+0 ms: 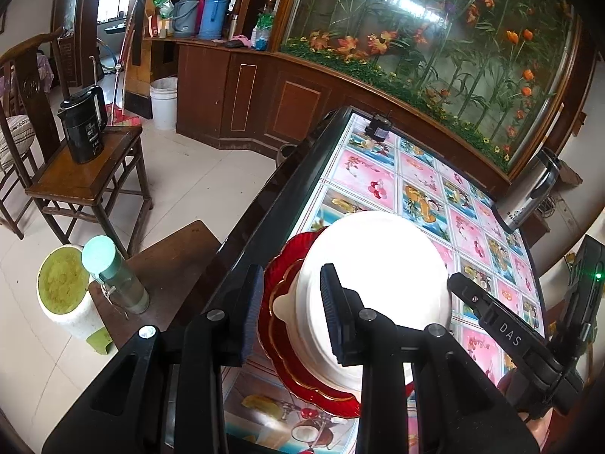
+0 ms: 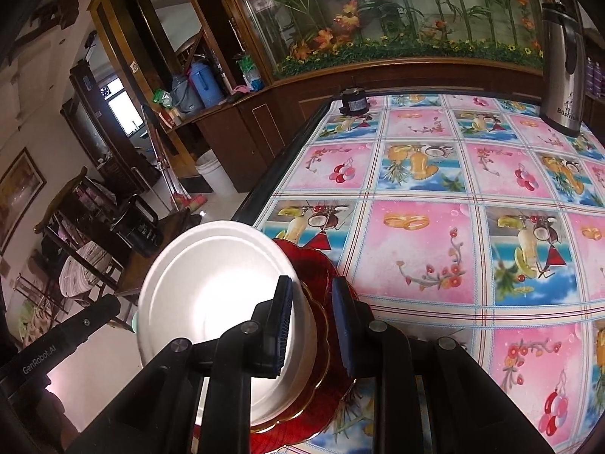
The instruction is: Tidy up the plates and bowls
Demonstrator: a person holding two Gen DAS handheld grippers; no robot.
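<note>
A white bowl sits on a red plate with a gold rim at the table's near left corner. My left gripper is open, its fingers on either side of the bowl's left wall, one inside and one outside. My right gripper is open, straddling the bowl's right wall above the red plate. The other gripper's body shows at the edge of each view.
The table carries a patterned fruit-and-flower cloth, a steel thermos at the far right and a small black object at the far edge. Left of the table stand a stool with a bottle, a bin and a chair with a kettle.
</note>
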